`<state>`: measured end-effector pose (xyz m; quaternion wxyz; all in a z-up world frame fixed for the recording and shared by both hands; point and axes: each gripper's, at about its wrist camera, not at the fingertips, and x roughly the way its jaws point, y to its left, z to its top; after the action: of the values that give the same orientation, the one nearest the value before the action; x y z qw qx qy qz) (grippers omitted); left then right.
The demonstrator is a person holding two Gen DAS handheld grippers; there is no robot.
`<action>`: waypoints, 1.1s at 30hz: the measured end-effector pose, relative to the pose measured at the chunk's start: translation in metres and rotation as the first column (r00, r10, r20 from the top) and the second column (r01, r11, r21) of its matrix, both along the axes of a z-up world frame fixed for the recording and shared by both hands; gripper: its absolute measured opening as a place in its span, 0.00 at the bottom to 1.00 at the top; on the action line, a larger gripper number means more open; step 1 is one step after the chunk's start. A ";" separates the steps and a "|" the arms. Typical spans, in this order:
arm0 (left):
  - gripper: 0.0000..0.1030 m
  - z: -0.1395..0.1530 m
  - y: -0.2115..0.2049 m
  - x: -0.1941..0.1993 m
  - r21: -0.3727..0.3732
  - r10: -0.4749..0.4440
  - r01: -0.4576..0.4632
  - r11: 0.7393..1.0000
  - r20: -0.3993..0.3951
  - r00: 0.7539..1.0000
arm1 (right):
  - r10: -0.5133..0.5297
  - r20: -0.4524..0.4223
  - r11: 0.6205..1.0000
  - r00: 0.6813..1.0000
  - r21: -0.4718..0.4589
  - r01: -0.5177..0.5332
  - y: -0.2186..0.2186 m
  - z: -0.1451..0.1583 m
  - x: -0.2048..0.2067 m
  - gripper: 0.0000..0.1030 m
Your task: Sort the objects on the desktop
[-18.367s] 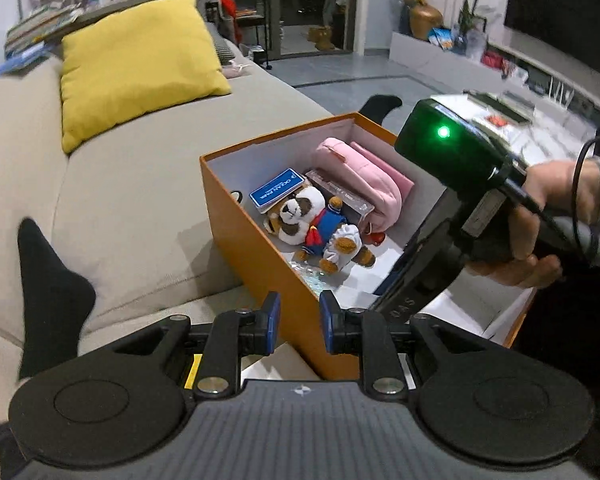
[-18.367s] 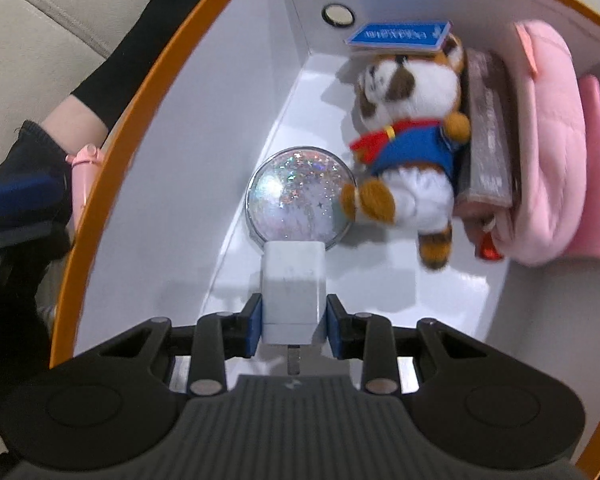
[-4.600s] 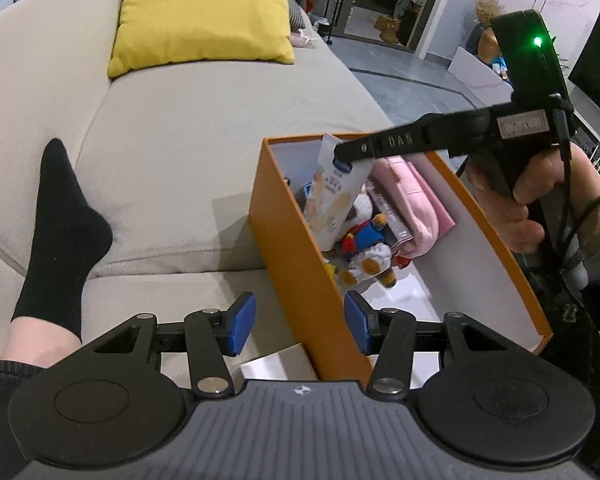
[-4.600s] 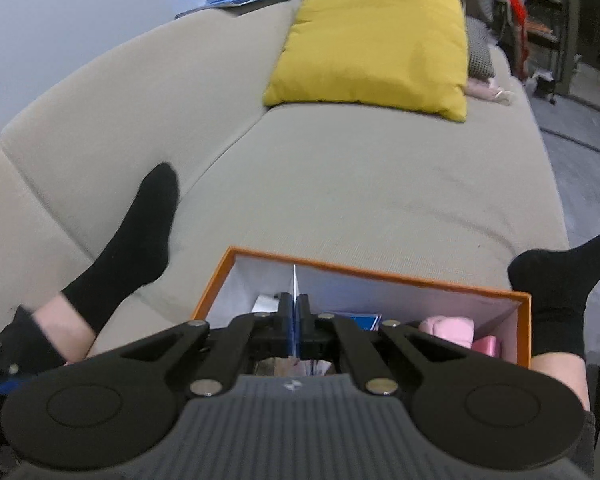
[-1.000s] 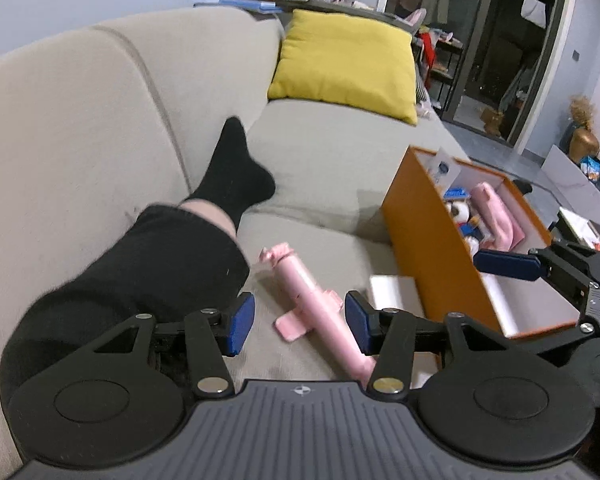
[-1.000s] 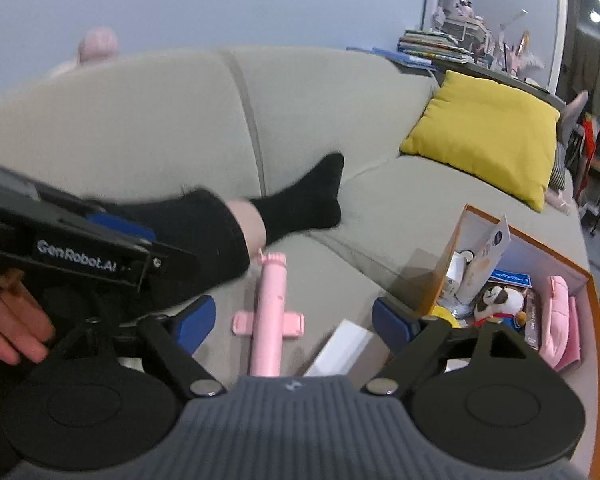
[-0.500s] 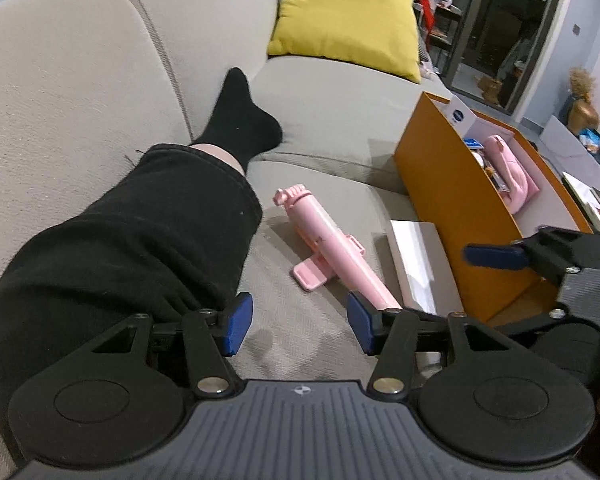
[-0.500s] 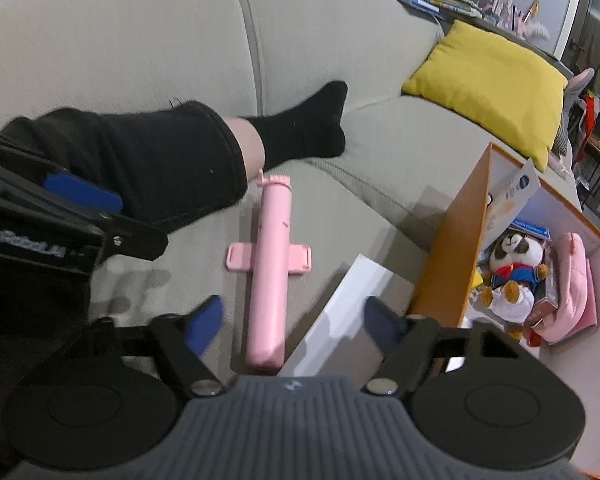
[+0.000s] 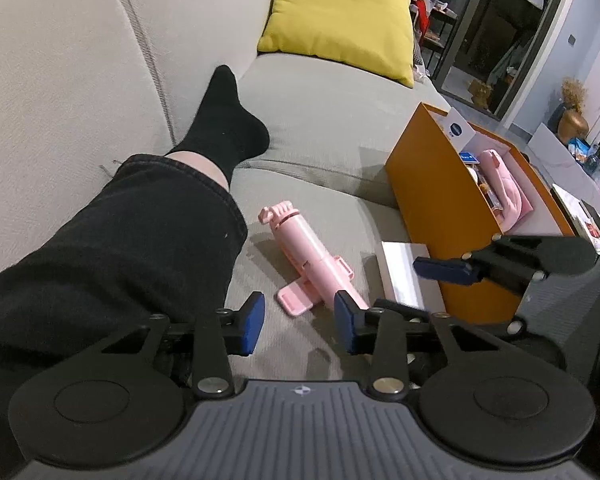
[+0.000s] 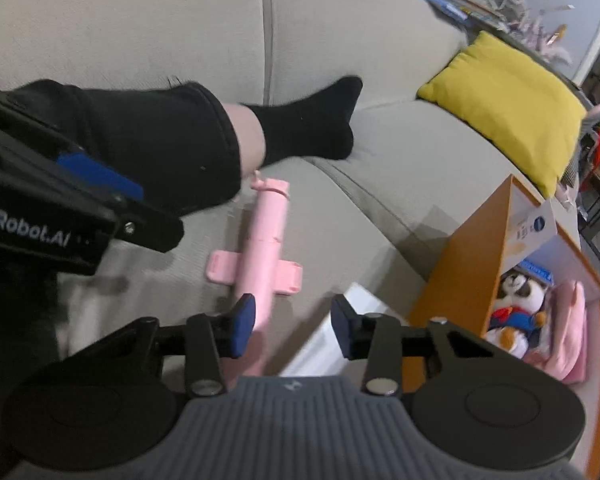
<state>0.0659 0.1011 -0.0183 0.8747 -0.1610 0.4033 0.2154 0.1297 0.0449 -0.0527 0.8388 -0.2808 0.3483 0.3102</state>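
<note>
Since a second ago both tools have dropped closer to the sofa (image 9: 320,120) seat, their jaws just narrowing. The left hand-held gripper (image 9: 299,324) is part open over bare cushion, nothing between its pads. The right hand-held gripper (image 10: 287,328) is also part open; the pink selfie stick (image 10: 262,248) seems to pass under its left pad, though blur hides any contact. The stick lies flat beside the person's trouser leg (image 9: 112,248). A white box (image 9: 408,272) lies against the orange box (image 9: 440,216), which holds a plush toy (image 10: 514,304) and pink pouch (image 10: 566,328). A yellow cushion (image 9: 340,20) sits beyond.
</note>
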 end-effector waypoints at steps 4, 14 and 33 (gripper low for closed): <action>0.43 -0.006 0.007 0.020 -0.046 -0.009 0.008 0.999 -0.018 1.000 | 0.098 -0.101 0.990 0.990 -0.092 -0.108 -0.002 0.012 0.025 0.42; 0.43 -0.040 0.026 0.067 -0.164 0.059 -0.076 0.984 -0.111 0.992 | 0.165 -0.237 0.964 0.957 -0.167 -0.207 -0.003 0.008 0.055 0.43; 0.29 -0.053 0.015 0.066 -0.124 -0.032 0.011 0.992 -0.164 0.986 | 0.240 -0.330 0.936 0.913 -0.170 -0.307 -0.007 0.011 0.045 0.48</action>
<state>0.1323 0.1159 -0.0715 0.8290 -0.1914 0.4885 0.1934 0.1746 0.0382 -0.0420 0.6871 -0.3661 0.4622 0.4244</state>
